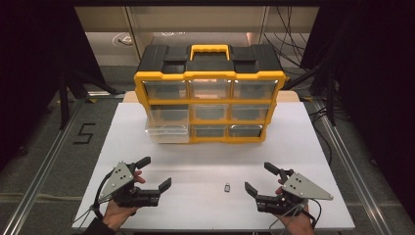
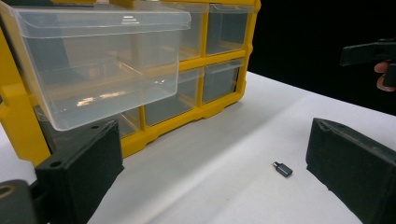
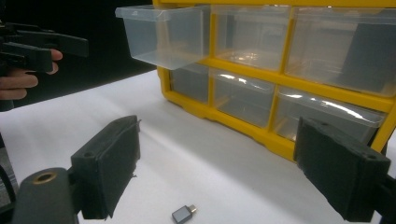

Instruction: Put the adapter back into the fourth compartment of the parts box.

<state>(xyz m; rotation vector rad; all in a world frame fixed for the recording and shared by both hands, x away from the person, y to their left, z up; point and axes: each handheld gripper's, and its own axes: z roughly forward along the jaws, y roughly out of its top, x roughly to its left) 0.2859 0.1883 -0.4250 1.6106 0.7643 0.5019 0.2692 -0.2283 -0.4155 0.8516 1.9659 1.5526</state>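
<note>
Yellow cabinet: organizer (image 1: pixel 210 100) w/ black top & yellow handle is standing at far centre of white table (image 1: pixel 313 142); clear drawers in 3 rows.
Open drawer: one clear drawer (image 1: pixel 167 126) at left of middle row is sticking out toward the person; looking bare inside in left gripper view (image 2: pixel 100 60) & right gripper view (image 3: pixel 163 35).
Other drawers: sitting flush in the frame.
Small item: grey adapter (image 1: pixel 227 187) w/ metal plug is lying flat on table, near front edge, between the 2 grippers, touching neither; also lying between the jaws' lines in left gripper view (image 2: pixel 282 169) & low in right gripper view (image 3: pixel 183 213).
Left gripper: (image 1: pixel 155 172) is hovering at front left, held by left hand (image 1: pixel 117 210); jaws standing wide apart, gripping nothing.
Right gripper: (image 1: pixel 259 177) is hovering at front right, held by right hand (image 1: pixel 296 223); jaws likewise spread wide, nothing between them.
Adapter vs. grippers: lying nearer the right one, apart from both.
Surroundings: grey floor w/ "5" mark (image 1: pixel 84 133) at left; cables (image 1: pixel 288 29) trailing behind at right.
</note>
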